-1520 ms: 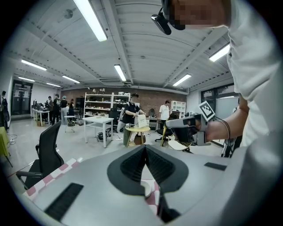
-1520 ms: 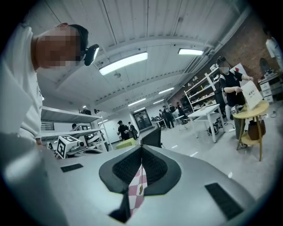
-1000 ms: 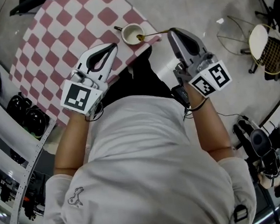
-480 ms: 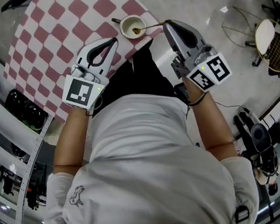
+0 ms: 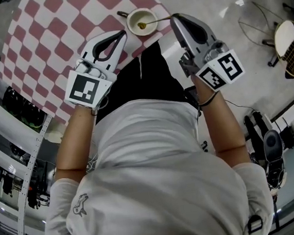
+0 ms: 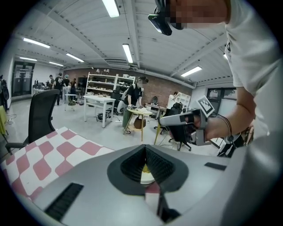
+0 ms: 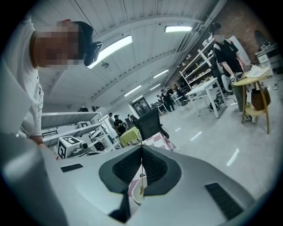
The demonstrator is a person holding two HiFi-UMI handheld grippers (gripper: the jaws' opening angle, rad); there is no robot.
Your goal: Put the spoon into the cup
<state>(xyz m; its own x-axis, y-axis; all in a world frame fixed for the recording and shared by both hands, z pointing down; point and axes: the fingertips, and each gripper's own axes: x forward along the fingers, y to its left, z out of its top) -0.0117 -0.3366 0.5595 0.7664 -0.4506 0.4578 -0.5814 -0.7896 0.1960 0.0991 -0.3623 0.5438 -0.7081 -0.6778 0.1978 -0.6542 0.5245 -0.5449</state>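
**A:** What is the cup (image 5: 142, 22) standing on?

**B:** On the counter (image 5: 50, 30), checked pink and white. It spreads away to the cup's left. In the head view its near edge runs just below the cup.

**A:** And the two tools?

**B:** The left tongs (image 5: 122, 35) hover near the cup, below it and to its left, without touching it. Their jaws are pressed together with nothing between them. The left gripper view shows the cup just past their tips.

**A:** The other pair?

**B:** The right tongs (image 5: 173, 18) are just to the cup's right, with most of their body beyond the counter's edge. Their jaws are closed tight on the thin handle of the spoon (image 5: 157, 21).

**A:** How does the cup look?

**B:** It is white and upright, with its small dark handle pointing up and to the left.

**A:** Where is the spoon, then?

**B:** Its yellowish bowl is inside the cup's rim. The handle slants out over the cup's right side to the right tongs. Whether the bowl touches the cup's bottom, I cannot tell.
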